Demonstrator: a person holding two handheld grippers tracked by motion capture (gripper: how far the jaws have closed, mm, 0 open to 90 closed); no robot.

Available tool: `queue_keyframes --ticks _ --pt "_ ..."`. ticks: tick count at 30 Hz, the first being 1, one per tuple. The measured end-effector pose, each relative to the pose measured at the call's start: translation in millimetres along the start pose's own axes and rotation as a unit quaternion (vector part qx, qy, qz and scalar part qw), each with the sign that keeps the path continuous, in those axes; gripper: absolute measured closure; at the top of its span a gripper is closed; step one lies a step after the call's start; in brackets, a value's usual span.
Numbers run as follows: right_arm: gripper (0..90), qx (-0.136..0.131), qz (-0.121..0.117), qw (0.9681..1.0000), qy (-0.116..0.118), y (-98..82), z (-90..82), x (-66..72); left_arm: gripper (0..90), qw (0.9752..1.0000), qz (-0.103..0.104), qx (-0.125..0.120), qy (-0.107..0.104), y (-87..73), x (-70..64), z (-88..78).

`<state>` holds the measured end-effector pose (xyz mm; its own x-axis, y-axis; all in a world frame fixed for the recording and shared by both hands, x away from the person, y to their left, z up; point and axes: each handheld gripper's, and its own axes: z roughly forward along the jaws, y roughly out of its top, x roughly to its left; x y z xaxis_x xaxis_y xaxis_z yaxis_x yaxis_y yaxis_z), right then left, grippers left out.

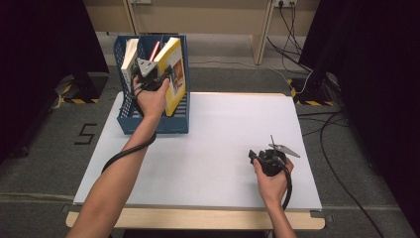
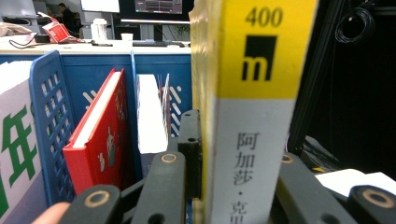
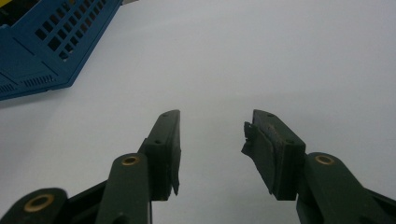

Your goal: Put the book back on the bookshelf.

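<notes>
Here the left gripper (image 1: 151,74), arm outstretched, clamps its fingers on the yellow book (image 2: 252,93); right gripper (image 3: 212,154) rests open-fingered.

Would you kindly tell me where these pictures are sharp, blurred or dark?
High view: even light on the white table, black at both sides. Left gripper view: the yellow book spine reads sharply; the left tongs holding it blur at the bottom. Right gripper view: soft throughout, the open right tongs dark against the table.
</notes>
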<state>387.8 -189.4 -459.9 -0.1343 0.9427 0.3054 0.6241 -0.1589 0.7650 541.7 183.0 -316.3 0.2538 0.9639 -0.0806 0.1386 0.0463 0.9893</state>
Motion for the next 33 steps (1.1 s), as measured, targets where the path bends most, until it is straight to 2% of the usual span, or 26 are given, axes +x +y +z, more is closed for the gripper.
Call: queue_keyframes --ticks 18,23,24,26,33 --pt "53.7 0.001 -0.001 1.0000 -0.001 -0.7 0.7 0.3 75.3 0.9999 0.001 0.009 0.009 -6.4 -1.0 9.5" --pt "53.7 0.003 0.002 1.0000 -0.001 -0.9 1.2 0.2 75.2 0.9999 0.000 0.012 0.009 -8.8 -1.3 12.6" --pt "53.7 0.001 -0.006 1.0000 -0.003 -0.7 1.1 -0.7 75.2 0.9999 0.002 0.013 0.010 -9.4 -1.1 13.5" --pt "53.7 0.002 0.000 1.0000 0.000 -0.8 0.9 0.0 75.2 0.9999 0.001 0.014 0.011 -10.3 -0.7 14.8" --pt "53.7 0.002 -0.005 1.0000 -0.001 -0.9 1.4 -0.8 75.3 0.9999 0.003 0.011 0.008 -12.6 0.5 18.3"
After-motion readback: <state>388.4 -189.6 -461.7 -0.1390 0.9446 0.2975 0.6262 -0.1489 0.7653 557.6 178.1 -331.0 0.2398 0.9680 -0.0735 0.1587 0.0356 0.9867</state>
